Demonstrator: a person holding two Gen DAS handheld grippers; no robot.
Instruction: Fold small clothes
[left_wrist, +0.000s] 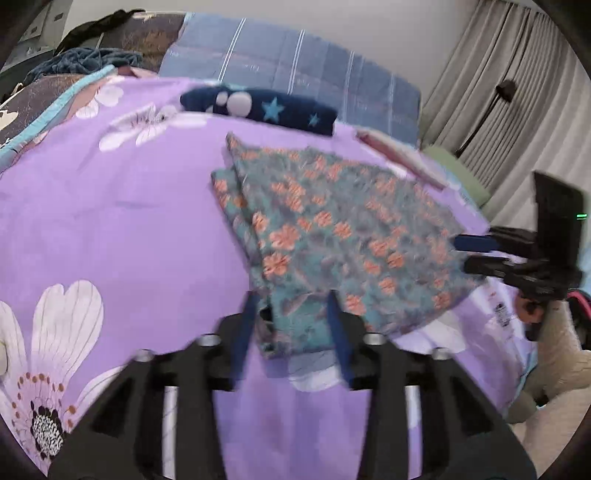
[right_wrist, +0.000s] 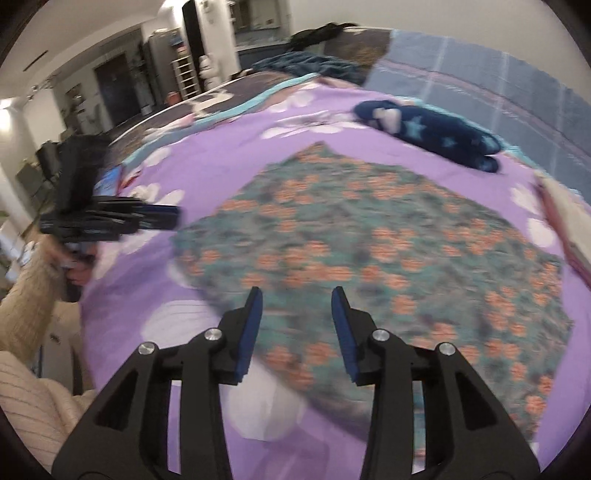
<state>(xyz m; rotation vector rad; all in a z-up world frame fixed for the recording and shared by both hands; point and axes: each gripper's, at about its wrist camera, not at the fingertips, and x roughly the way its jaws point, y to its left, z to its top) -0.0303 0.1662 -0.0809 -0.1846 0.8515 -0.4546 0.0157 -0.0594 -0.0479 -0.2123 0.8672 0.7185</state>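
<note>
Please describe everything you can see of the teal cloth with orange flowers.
The teal cloth is thin printed fabric, teal-grey with orange flowers. It lies flat on the purple floral bedsheet, folded: a second layer shows along its left edge in the left wrist view. Both claws stand open at its near edge, the left claw and the right claw; neither grips it. A folded dark blue garment with stars lies apart, beyond it.
</note>
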